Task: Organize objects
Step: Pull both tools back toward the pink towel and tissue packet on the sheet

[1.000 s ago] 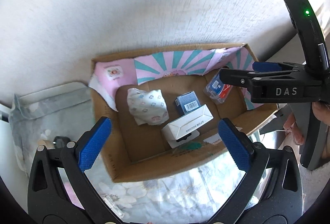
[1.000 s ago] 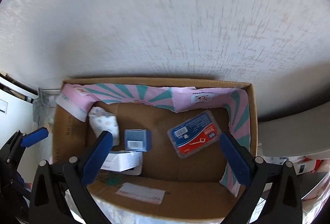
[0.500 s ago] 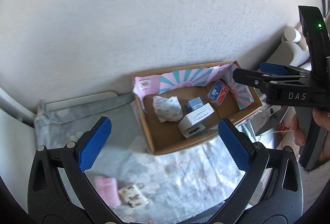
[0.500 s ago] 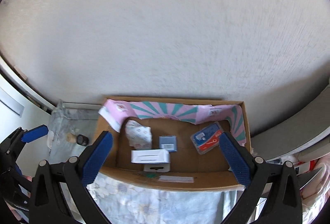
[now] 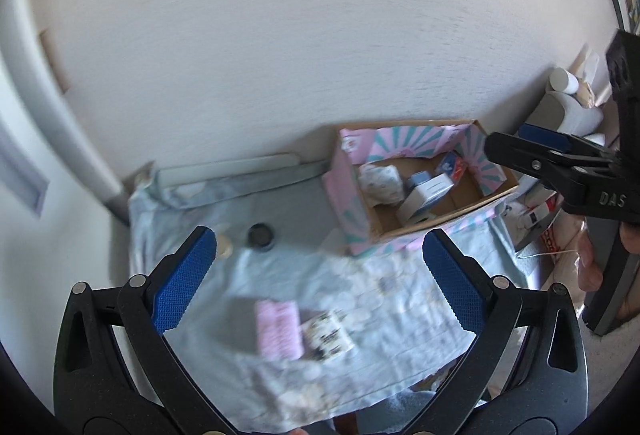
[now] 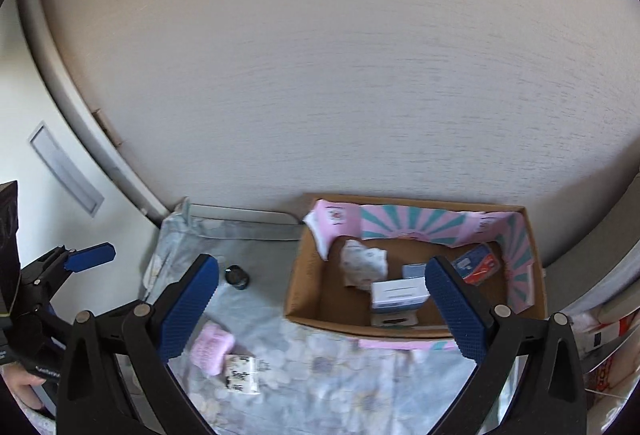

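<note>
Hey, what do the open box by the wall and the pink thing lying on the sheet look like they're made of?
The box looks like plain brown cardboard, matte, with raw cut edges and a pink-and-teal printed paper lining. The pink thing seems a soft, fuzzy fabric, perhaps knit or terry, judging by its rounded, ribbed look; the blur leaves that open.

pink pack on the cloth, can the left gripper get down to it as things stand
Probably yes. The left gripper is open and holds nothing, and the pink pack lies in the open on the floral cloth. Only the small patterned packet touches its side, so that may get nudged.
</note>
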Tool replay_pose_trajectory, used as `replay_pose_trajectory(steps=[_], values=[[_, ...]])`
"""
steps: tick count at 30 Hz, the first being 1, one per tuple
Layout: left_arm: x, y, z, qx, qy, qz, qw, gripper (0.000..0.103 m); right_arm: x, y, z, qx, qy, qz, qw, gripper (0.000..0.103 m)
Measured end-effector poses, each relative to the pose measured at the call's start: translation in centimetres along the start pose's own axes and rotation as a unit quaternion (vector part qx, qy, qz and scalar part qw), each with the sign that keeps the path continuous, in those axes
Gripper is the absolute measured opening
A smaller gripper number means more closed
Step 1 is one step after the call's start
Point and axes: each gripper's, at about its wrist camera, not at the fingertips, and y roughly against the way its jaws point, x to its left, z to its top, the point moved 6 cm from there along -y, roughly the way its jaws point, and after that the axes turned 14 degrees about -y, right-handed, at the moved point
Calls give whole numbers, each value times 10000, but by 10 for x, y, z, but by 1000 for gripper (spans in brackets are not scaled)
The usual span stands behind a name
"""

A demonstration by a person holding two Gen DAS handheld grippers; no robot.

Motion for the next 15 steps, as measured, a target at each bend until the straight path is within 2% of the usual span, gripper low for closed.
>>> replay_pose_trajectory(steps=[9, 15], values=[[44, 19, -59, 9, 366, 132, 9992, 103, 42, -9, -47, -30, 48, 241, 9997, 103], [55, 13, -92, 129, 513, 6, 9986, 103, 60, -18, -79, -23, 276, 329, 9991, 103]])
